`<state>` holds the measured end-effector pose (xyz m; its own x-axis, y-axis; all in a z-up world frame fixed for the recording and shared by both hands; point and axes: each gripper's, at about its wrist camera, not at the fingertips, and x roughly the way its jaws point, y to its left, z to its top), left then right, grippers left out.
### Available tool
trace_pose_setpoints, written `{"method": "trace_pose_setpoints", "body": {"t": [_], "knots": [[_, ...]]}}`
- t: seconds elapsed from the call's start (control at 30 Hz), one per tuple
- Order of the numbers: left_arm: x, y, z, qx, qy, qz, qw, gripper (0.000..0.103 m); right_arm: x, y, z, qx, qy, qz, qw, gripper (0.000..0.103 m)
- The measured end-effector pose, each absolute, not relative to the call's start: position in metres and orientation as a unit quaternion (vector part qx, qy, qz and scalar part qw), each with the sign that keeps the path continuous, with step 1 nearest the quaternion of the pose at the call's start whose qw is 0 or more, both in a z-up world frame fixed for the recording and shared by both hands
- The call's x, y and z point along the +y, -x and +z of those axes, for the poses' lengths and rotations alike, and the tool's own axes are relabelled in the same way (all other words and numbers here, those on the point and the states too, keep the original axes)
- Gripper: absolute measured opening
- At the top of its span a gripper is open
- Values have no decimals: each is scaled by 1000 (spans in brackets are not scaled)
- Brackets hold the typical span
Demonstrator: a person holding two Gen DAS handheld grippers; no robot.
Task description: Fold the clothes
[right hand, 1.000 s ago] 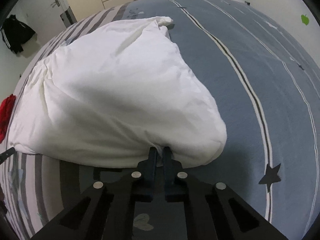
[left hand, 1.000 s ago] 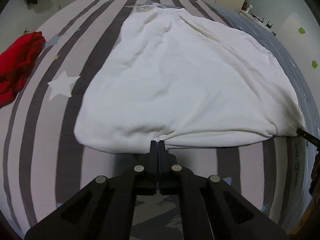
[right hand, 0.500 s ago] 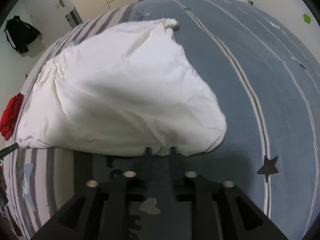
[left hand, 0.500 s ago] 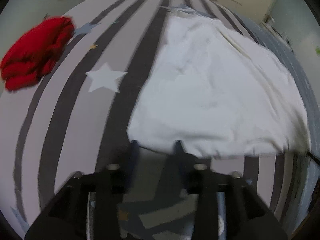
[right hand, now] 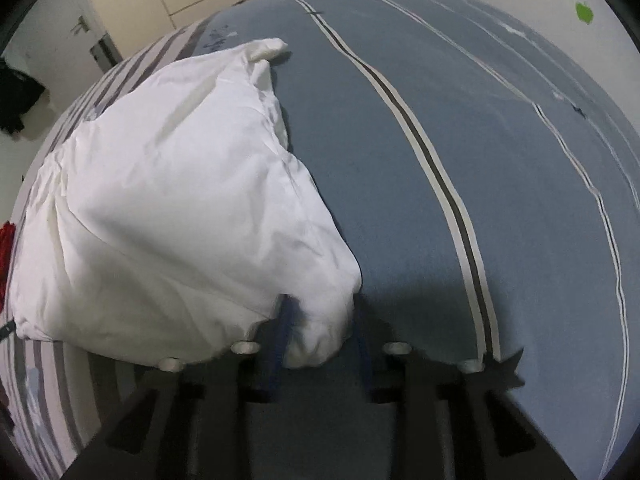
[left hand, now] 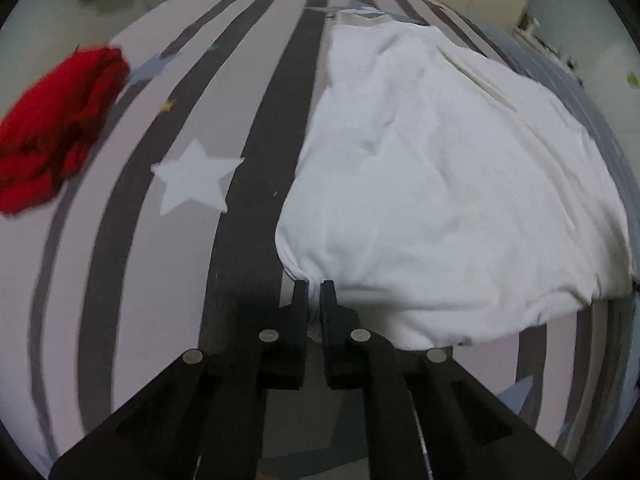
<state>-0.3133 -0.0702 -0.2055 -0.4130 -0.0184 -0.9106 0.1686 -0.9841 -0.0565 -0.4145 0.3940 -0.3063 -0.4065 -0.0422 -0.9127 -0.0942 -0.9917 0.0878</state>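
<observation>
Two grippers are seen at the near edge of a white garment (left hand: 440, 184) that is spread on the striped bed cover (left hand: 256, 128), well in from the bed's far edge. The left gripper (left hand: 314, 286) is nearly closed, with a pinch of the garment's near-left corner caught between its fingers. The right gripper (right hand: 320, 312) is spread wide, the garment's near-right corner lying loose between its fingers. A red cloth (left hand: 52, 128) is seen near the bed's left edge.
</observation>
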Motion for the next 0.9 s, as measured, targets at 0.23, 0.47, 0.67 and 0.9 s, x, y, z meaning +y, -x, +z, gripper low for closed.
{"method": "trace_pose_setpoints", "body": {"t": [0.23, 0.47, 0.67, 0.9], "knots": [[-88, 299, -205, 60, -558, -825, 67, 4, 405, 409, -300, 35, 549, 834, 24, 3], [-109, 299, -201, 100, -558, -814, 125, 48, 430, 407, -291, 75, 555, 828, 28, 35], [-129, 341, -170, 74, -507, -846, 148, 48, 436, 440, -251, 27, 489, 868, 79, 43], [-93, 499, -167, 74, -467, -880, 46, 48, 373, 566, -254, -10, 468, 883, -19, 43]]}}
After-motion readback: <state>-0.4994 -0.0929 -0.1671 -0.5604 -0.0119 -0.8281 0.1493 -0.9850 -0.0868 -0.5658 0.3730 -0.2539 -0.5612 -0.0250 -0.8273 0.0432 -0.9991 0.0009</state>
